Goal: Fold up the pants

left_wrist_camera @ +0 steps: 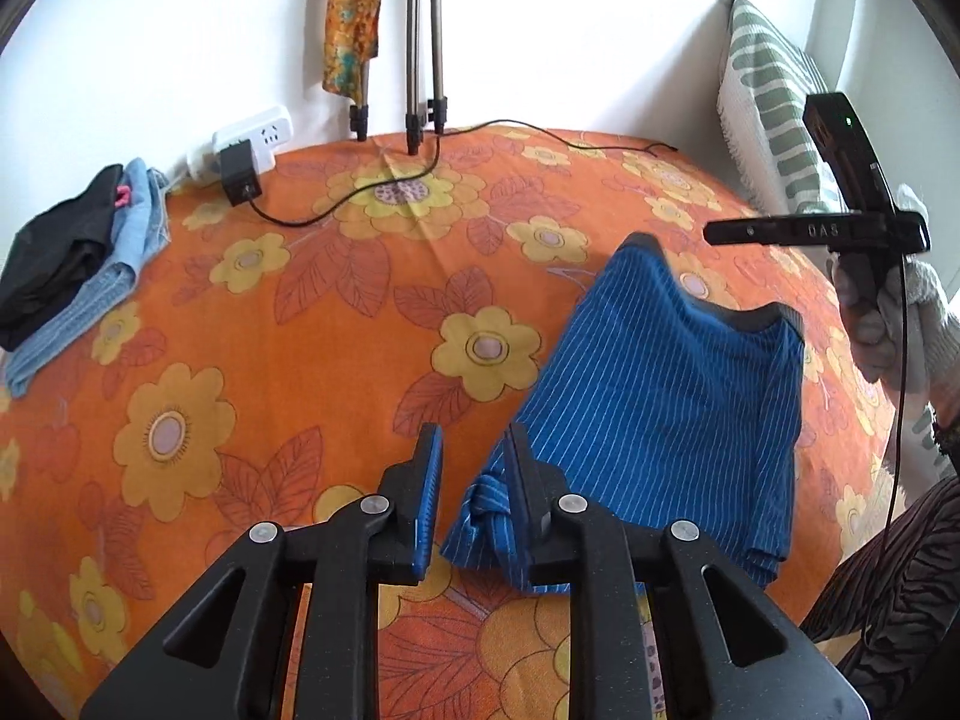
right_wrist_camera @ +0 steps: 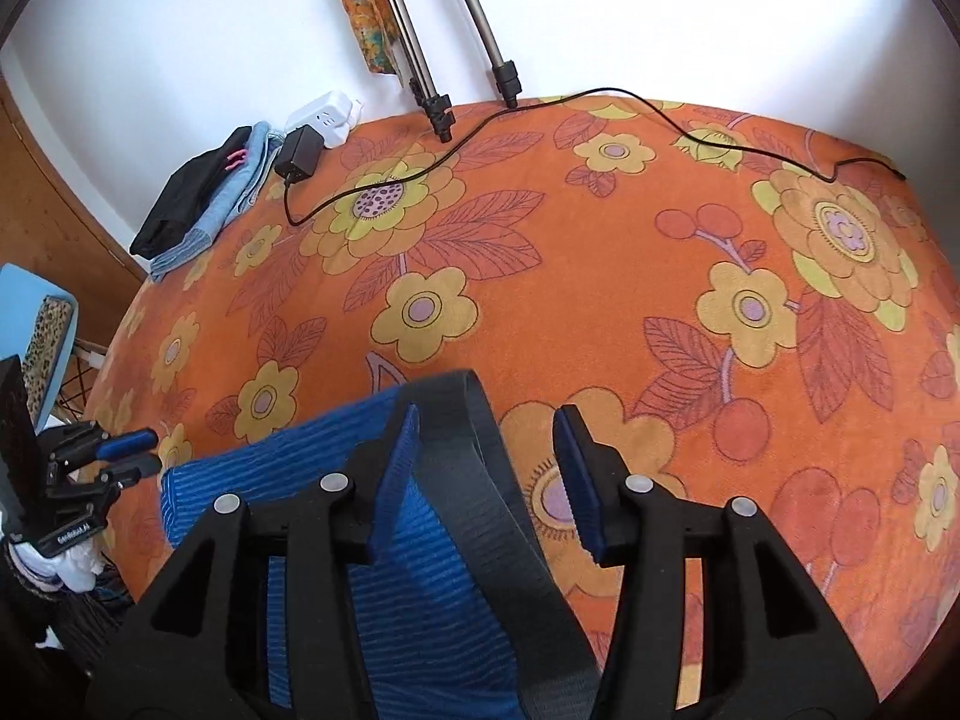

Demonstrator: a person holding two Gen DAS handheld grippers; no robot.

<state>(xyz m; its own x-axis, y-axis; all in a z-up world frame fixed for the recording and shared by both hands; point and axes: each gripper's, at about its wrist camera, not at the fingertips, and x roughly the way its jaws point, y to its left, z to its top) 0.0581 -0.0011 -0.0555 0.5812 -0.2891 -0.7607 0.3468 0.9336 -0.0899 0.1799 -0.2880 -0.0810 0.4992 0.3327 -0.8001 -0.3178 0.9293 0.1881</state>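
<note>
Left gripper (left_wrist_camera: 474, 456): spread apart, gripping nothing; right finger touching or just above the knotted drawstring (left_wrist_camera: 485, 507) at the near corner of the pants (contact hard to judge).
Right gripper (right_wrist_camera: 487, 468): gaping wide, nothing between the pads; left finger over the blue cloth, right finger over bare bedspread.
Pants (left_wrist_camera: 654, 402): blue with thin pale stripes, lying folded flat on the orange flowered bedspread (left_wrist_camera: 336, 312), toward its right and near side.
Waistband (right_wrist_camera: 480, 480): grey, running under the right gripper from between its fingers back toward the camera.
Right hand (left_wrist_camera: 888, 324): in a white glove, holding the black handle to the right of the pants, seen from the left wrist view.
Folded clothes (left_wrist_camera: 72, 264): black piece on a light blue one, far left edge of the bed, well apart from the pants.
Power strip (left_wrist_camera: 252, 141): white, by the wall, with a black adapter (left_wrist_camera: 240, 177) and a cable trailing across the bedspread.
Tripod legs (left_wrist_camera: 420, 60): standing at the far edge against the wall.
</note>
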